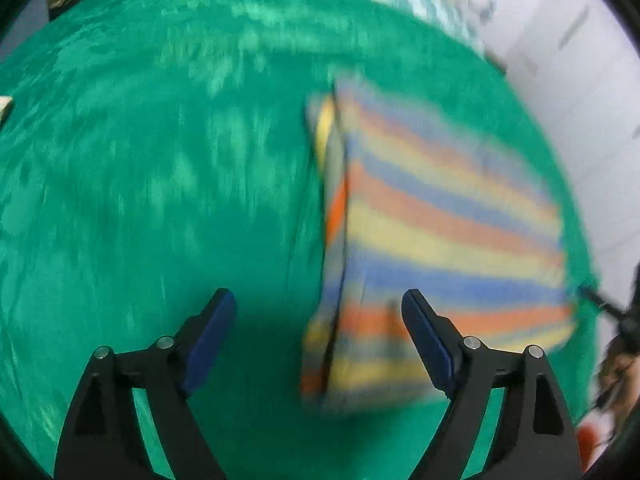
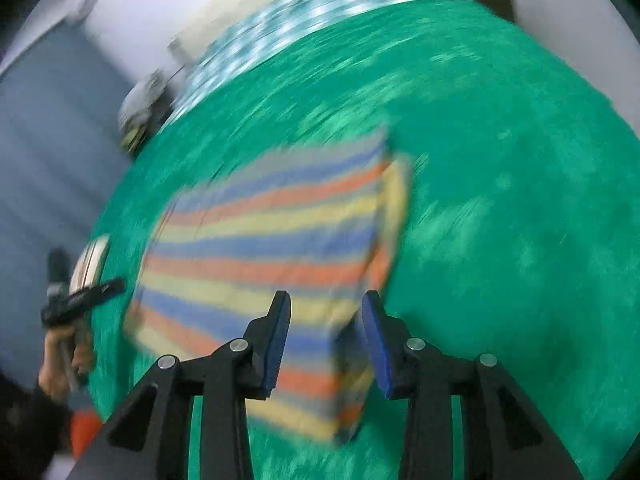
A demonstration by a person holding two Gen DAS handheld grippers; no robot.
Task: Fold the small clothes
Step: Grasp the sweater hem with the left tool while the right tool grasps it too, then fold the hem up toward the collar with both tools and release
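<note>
A small striped garment [image 1: 432, 232], in blue, orange and yellow bands, lies folded flat on a green cloth surface [image 1: 160, 160]. My left gripper [image 1: 318, 312] is open and empty, just above the garment's near left edge. In the right wrist view the same garment [image 2: 264, 248] lies in the middle, and my right gripper [image 2: 325, 312] is open and empty over its near right corner. The left gripper and the hand holding it [image 2: 72, 304] show at the left edge of that view. Both views are motion-blurred.
A teal and white checked cloth [image 2: 312, 12] lies at the far edge of the green surface. A pale wall [image 1: 568, 92] runs along the right in the left wrist view. A grey floor [image 2: 48, 140] lies beyond the left edge. A red object [image 2: 84, 428] sits low left.
</note>
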